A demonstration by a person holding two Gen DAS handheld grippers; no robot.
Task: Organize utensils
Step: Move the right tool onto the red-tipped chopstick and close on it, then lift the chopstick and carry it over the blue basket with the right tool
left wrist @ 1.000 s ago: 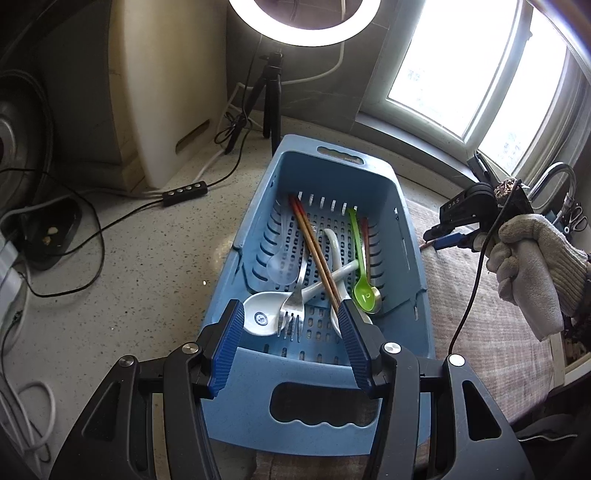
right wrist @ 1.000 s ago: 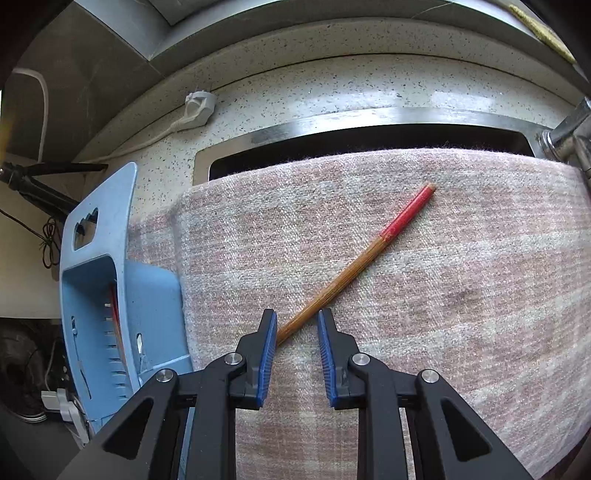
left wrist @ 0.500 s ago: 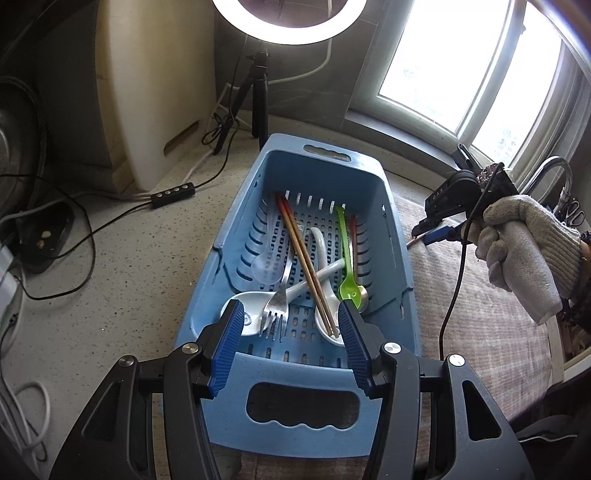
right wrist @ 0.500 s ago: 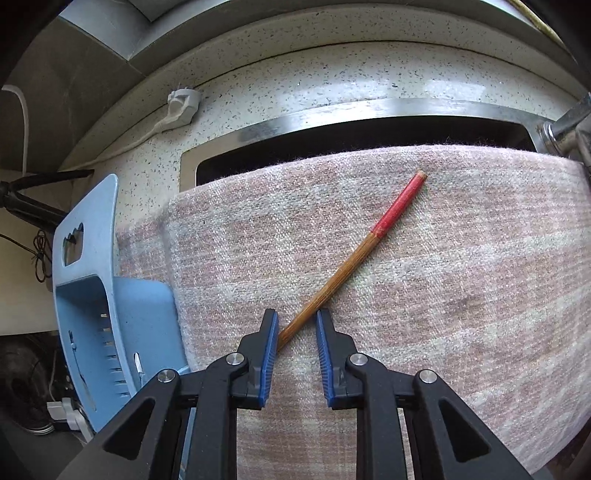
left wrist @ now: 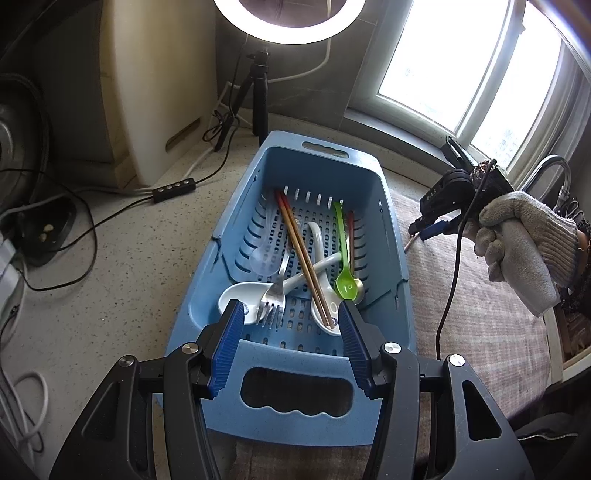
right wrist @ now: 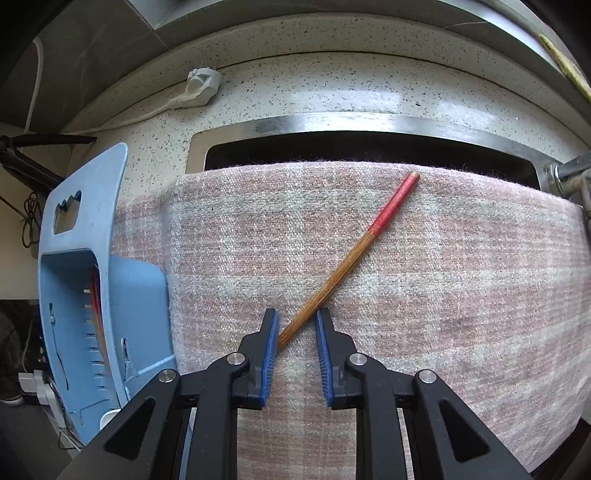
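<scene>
Pointing down at a pink checked cloth [right wrist: 424, 295], the right gripper [right wrist: 296, 325] has the thin end of a lone chopstick [right wrist: 347, 266] between its blue pads, and its jaws are closing on it; the stick's tip lies close against the left pad, while a gap shows to the right pad, so the pads do not yet press it from both sides. That chopstick lies flat on the cloth and runs diagonally up to the right, its red-painted thick end near the far edge of the cloth, just before the steel rim of a sink [right wrist: 332, 123]. A blue basket [right wrist: 74, 266] stands on the speckled counter beside the cloth's left edge. From the left wrist view, the left gripper [left wrist: 291, 317] hovers over the near end of that basket [left wrist: 321, 413] with its jaws parted about halfway and nothing between them. Inside the basket lie a pair of chopsticks [left wrist: 303, 254] crossing two white spoons [left wrist: 243, 291], a metal fork [left wrist: 275, 295], a green spoon [left wrist: 343, 258] and a clear spoon [left wrist: 264, 256]. A gloved hand [left wrist: 524, 243] grips the right gripper's handle at the right, above the cloth. A ring light [left wrist: 288, 22] on a small tripod stands behind the basket.
</scene>
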